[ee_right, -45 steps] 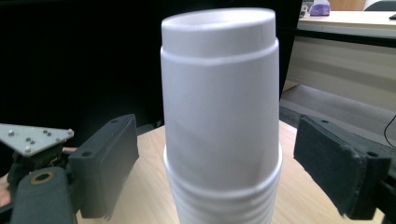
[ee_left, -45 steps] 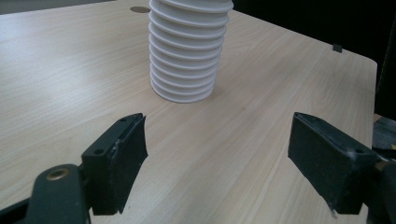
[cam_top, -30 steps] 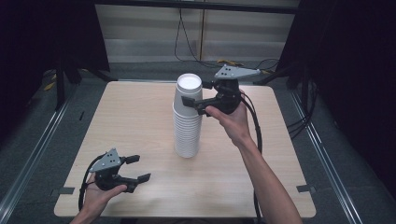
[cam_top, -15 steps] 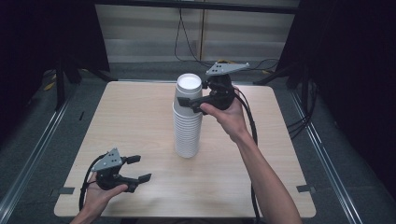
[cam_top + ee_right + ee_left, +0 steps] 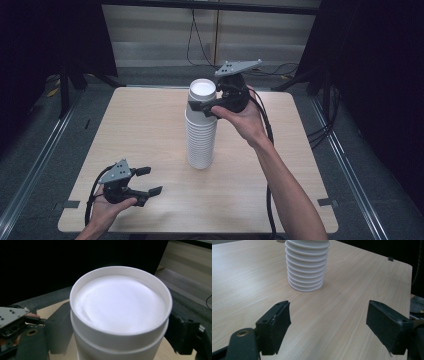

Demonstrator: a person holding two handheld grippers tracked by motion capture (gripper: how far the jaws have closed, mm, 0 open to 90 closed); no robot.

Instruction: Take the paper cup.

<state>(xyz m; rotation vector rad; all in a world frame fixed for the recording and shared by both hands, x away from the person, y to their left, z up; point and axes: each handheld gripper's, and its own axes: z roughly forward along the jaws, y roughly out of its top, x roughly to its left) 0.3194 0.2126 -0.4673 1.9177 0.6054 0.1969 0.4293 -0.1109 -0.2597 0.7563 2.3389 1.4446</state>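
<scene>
Roughly at the middle of the wooden counter (image 5: 150,125) stands a tall stack of white cups (image 5: 201,145), upright. The right gripper (image 5: 202,107) is up at the head of that stack, its two black jaws clenched on the top cup (image 5: 202,91) from either side just under the rim. In the right gripper view the cup's open mouth sits between the jaws, with the rim of the next cup showing right beneath it. The left gripper (image 5: 145,182) rests low at the near left corner of the counter, well apart from the stack. Its jaws are released and wide apart, with only bare wood between them. It points towards the base of the stack.
</scene>
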